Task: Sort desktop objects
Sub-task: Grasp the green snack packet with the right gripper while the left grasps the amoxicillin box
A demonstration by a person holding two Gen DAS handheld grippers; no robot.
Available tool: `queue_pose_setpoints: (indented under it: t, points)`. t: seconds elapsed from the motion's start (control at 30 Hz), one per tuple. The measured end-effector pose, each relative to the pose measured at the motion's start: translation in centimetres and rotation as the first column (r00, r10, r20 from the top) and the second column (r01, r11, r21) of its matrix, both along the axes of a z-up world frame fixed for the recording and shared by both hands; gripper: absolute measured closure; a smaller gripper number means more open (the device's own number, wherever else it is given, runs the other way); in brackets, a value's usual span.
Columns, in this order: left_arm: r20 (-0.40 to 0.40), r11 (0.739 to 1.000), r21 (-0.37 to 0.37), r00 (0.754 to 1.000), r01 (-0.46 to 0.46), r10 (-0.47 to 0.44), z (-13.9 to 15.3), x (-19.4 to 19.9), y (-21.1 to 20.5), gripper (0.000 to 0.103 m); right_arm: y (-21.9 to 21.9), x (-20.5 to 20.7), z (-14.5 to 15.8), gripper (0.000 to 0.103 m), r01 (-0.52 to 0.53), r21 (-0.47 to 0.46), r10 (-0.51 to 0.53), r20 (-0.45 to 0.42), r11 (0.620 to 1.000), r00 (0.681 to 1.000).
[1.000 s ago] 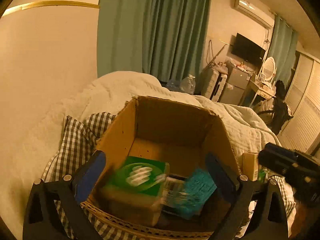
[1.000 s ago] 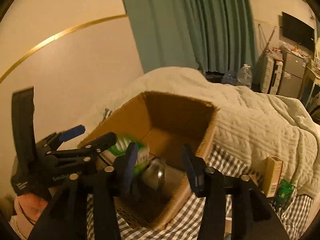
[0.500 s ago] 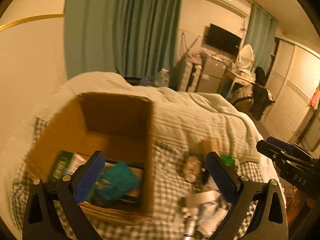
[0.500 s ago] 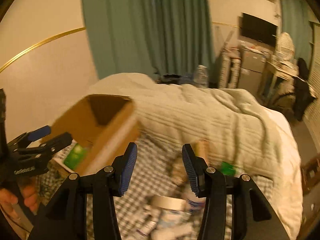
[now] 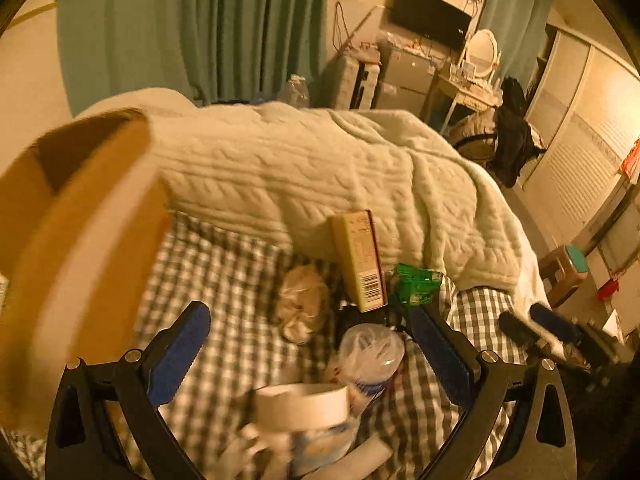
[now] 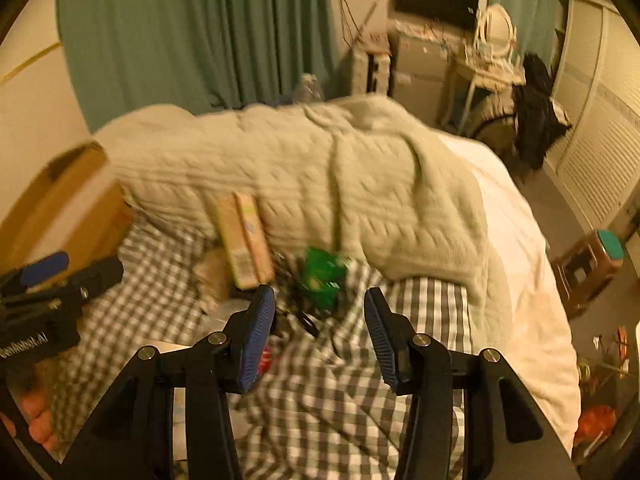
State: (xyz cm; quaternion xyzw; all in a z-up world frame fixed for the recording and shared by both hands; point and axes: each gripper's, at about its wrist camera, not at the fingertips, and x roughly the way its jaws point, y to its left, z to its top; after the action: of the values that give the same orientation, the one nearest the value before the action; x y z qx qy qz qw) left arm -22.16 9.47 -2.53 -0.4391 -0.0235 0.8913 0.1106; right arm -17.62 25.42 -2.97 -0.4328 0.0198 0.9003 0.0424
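My left gripper is open wide above a pile on the checked cloth: a roll of tape, a clear plastic bag, a crumpled tan wad, a tall yellow carton and a green packet. Nothing sits between its blue pads. My right gripper is open too, hanging empty over the cloth just short of the green packet and the carton. The cardboard box stands at the left, blurred, its inside hidden.
A cream knitted blanket lies heaped behind the pile. The left gripper's body and a person's hand show at the left of the right wrist view. A small stool stands on the floor to the right of the bed.
Both grippers have swung right and down, away from the cardboard box and onto the pile on the checked cloth. The jaws of both stand as wide as before.
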Motion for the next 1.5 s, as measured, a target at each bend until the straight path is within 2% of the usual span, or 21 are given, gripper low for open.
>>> queue_pose_setpoints:
  t: [0.13, 0.3, 0.4, 0.47, 0.5, 0.53, 0.57, 0.6, 0.63, 0.7, 0.77, 0.87, 0.93, 1.0, 1.17, 1.3, 1.5]
  points:
    - [0.068, 0.999, 0.043, 0.997, 0.018, -0.02, -2.9, -2.5, 2.5, 0.0, 0.9, -1.4, -3.6, 0.057, 0.0, 0.012, -0.001, 0.058, 1.0, 0.998]
    - [0.108, 0.999, -0.01, 0.994, 0.037, -0.036, -6.1, -5.5, 5.8, 0.0, 1.7, -3.5, -7.5, 0.057, -0.007, 0.014, 0.006, 0.107, 1.0, 0.994]
    - [0.136, 0.998, -0.014, 0.989, 0.058, -0.055, -7.7, -7.4, 7.1, 0.0, 1.6, -4.6, -9.3, 0.057, -0.015, -0.008, 0.016, 0.128, 1.0, 0.992]
    - [0.168, 0.996, -0.043, 0.983, 0.084, -0.075, -8.8, -8.9, 7.9, 0.004, 1.6, -5.6, -10.2, 0.057, -0.015, -0.033, 0.019, 0.137, 0.999, 0.99]
    - [0.182, 0.993, -0.062, 0.98, 0.096, -0.084, -9.3, -9.5, 8.2, 0.019, 1.6, -5.9, -10.5, 0.057, -0.014, -0.042, 0.019, 0.138, 0.999, 0.99]
    - [0.202, 0.991, -0.079, 0.975, 0.111, -0.093, -9.9, -10.2, 8.3, 0.041, 1.6, -6.4, -10.7, 0.057, -0.011, -0.052, 0.018, 0.137, 0.999, 0.99]
    - [0.216, 0.99, -0.071, 0.971, 0.12, -0.102, -10.3, -10.5, 8.2, 0.049, 1.6, -6.9, -11.1, 0.057, -0.005, -0.058, 0.013, 0.138, 0.998, 0.99]
    - [0.234, 0.991, -0.033, 0.965, 0.129, -0.118, -10.6, -10.9, 7.8, 0.068, 1.7, -7.5, -11.4, 0.056, 0.006, -0.061, 0.003, 0.14, 0.998, 0.99]
    - [0.244, 0.992, -0.007, 0.962, 0.125, -0.12, -10.7, -11.1, 7.3, 0.068, 1.8, -8.0, -11.8, 0.054, 0.023, -0.06, -0.014, 0.146, 0.998, 0.989]
    - [0.238, 0.992, 0.031, 0.963, 0.123, -0.127, -10.3, -11.2, 6.2, 0.07, 2.1, -9.0, -12.6, 0.043, 0.049, -0.087, -0.036, 0.152, 0.995, 0.988]
    - [0.184, 0.991, 0.03, 0.974, 0.127, -0.13, -9.2, -10.7, 5.2, 0.073, 2.3, -10.0, -13.6, 0.043, 0.065, -0.115, -0.044, 0.175, 0.991, 0.984]
    - [0.11, 0.994, 0.012, 0.988, 0.112, -0.113, -8.1, -9.9, 3.6, 0.073, 2.5, -11.3, -14.8, 0.043, 0.101, -0.109, -0.078, 0.2, 0.989, 0.977]
    - [0.089, 0.994, 0.011, 0.99, 0.104, -0.105, -7.7, -9.6, 2.7, 0.073, 2.3, -11.4, -15.3, 0.058, 0.103, -0.09, -0.083, 0.201, 0.991, 0.976]
    - [0.068, 0.993, 0.002, 0.991, 0.115, -0.115, -7.7, -9.1, 2.0, 0.073, 1.7, -11.1, -15.2, 0.065, 0.082, -0.069, -0.068, 0.189, 0.994, 0.98]
    - [0.058, 0.994, -0.004, 0.993, 0.105, -0.104, -7.6, -8.1, 1.1, 0.073, 0.2, -9.3, -13.9, 0.066, 0.047, 0.007, -0.048, 0.14, 0.999, 0.989]
    - [0.04, 0.995, -0.007, 0.994, 0.1, -0.099, -6.5, -7.8, 1.3, 0.073, -1.1, -6.9, -11.6, 0.066, 0.026, 0.099, -0.034, 0.083, 0.995, 0.996]
    - [-0.035, 0.995, -0.024, 0.995, 0.096, -0.097, -3.1, -5.4, 0.5, 0.073, -2.4, -3.5, -8.1, 0.067, 0.005, 0.112, -0.008, 0.027, 0.994, 1.0]
